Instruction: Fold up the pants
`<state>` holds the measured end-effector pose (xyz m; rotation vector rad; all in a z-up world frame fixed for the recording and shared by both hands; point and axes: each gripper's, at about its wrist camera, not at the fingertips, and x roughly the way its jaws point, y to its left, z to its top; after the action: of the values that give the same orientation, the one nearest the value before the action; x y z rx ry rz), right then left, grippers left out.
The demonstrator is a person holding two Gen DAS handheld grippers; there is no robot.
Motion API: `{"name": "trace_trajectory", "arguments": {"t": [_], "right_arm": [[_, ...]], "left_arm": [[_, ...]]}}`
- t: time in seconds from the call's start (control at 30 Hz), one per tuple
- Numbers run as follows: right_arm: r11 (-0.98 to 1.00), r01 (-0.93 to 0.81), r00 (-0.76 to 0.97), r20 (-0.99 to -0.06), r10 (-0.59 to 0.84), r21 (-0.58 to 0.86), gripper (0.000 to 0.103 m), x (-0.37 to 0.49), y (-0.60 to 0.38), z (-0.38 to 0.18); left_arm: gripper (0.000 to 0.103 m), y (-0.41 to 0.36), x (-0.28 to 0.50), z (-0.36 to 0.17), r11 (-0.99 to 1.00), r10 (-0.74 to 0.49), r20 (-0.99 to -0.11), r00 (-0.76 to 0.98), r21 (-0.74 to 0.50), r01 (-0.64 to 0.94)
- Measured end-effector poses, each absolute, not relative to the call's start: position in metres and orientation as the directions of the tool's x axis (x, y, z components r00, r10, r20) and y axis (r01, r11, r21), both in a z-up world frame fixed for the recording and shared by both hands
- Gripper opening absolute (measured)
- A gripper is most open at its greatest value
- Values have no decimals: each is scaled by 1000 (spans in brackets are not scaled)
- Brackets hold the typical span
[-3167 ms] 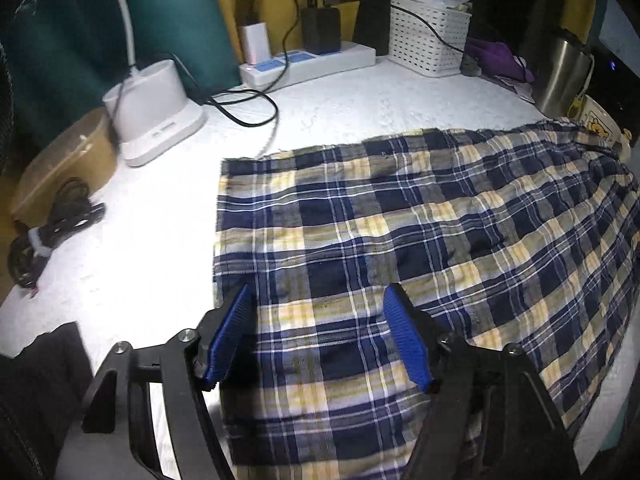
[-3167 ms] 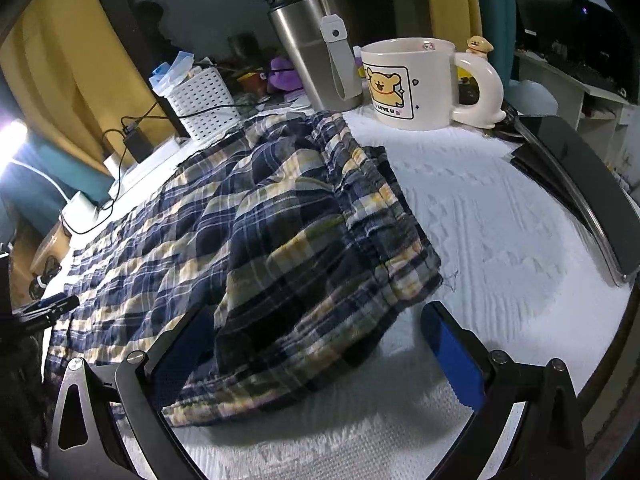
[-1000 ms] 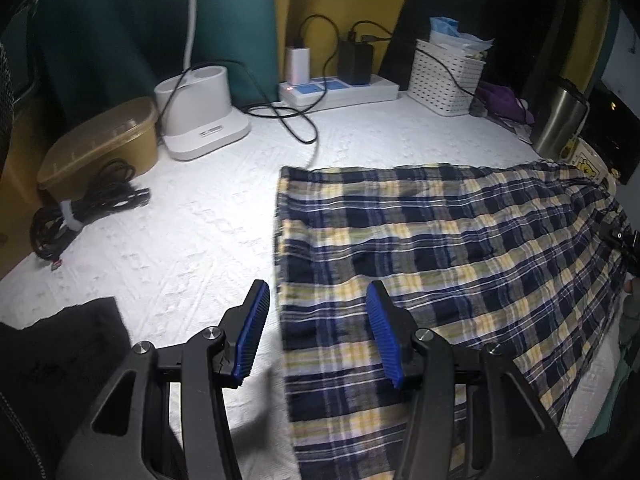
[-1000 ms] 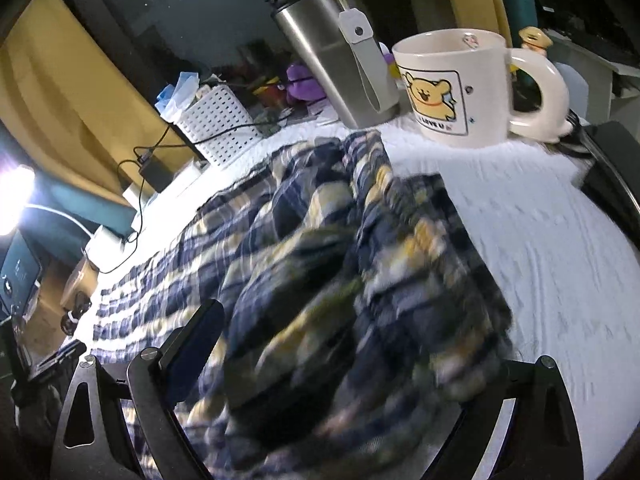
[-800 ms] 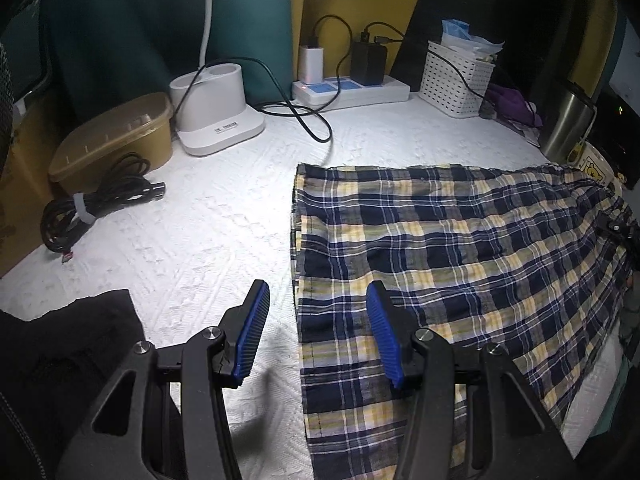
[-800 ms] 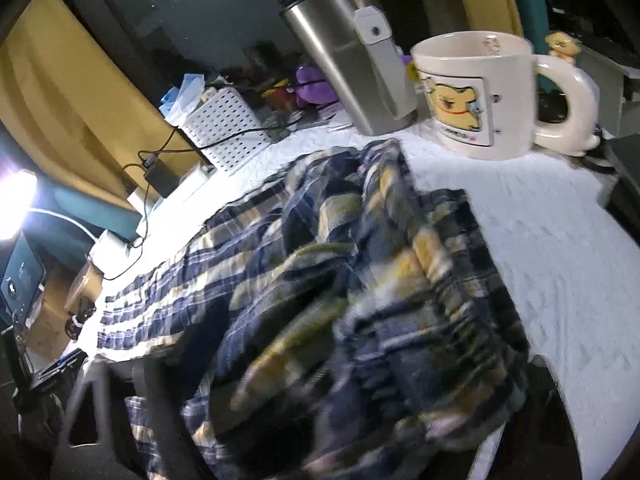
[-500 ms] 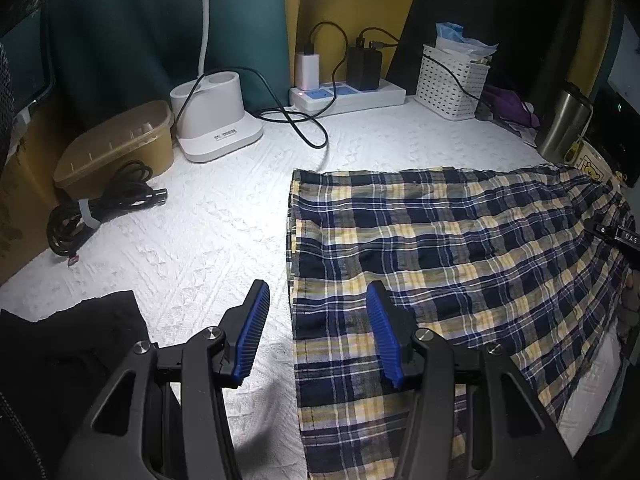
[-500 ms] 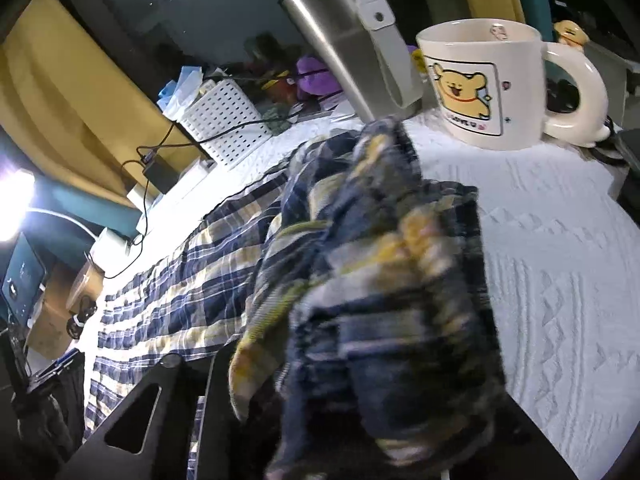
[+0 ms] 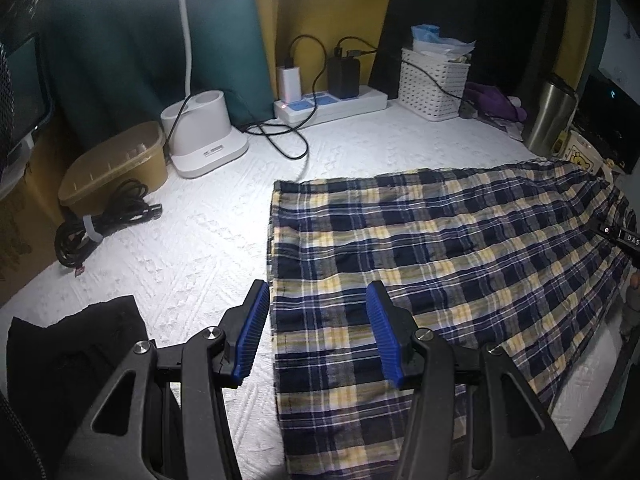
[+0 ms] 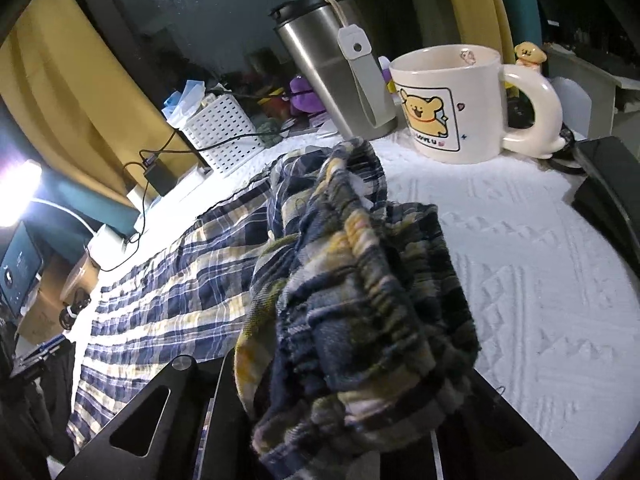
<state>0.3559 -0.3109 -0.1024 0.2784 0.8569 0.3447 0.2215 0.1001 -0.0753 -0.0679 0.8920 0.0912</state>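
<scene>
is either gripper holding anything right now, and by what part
The right hand-held gripper, jaws just closed, holds the plaid pants by the bunched waistband end. The left hand-held gripper holds nothing.

Our left gripper (image 9: pixel 318 332) hovers with jaws apart; our right gripper (image 10: pixel 344 412) has just been closing, clamping bunched cloth.

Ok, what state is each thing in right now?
Plaid pants: flat, waistband end bunched up.
Right gripper: jaws just closed, clamped on the waistband.
Left gripper: open, holding nothing.
Steel tumbler: upright, lid on.
Bear mug: upright.
</scene>
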Motion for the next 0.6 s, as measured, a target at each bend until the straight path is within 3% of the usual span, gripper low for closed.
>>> {"name": "trace_trajectory", "arguments": {"t": [0.6], "right_arm": [[921,-119,645,-676,356,371,14,327,-363,-98]], "left_arm": [[50,72,226,-70,1000,1,-760,650,-12,-15]]}}
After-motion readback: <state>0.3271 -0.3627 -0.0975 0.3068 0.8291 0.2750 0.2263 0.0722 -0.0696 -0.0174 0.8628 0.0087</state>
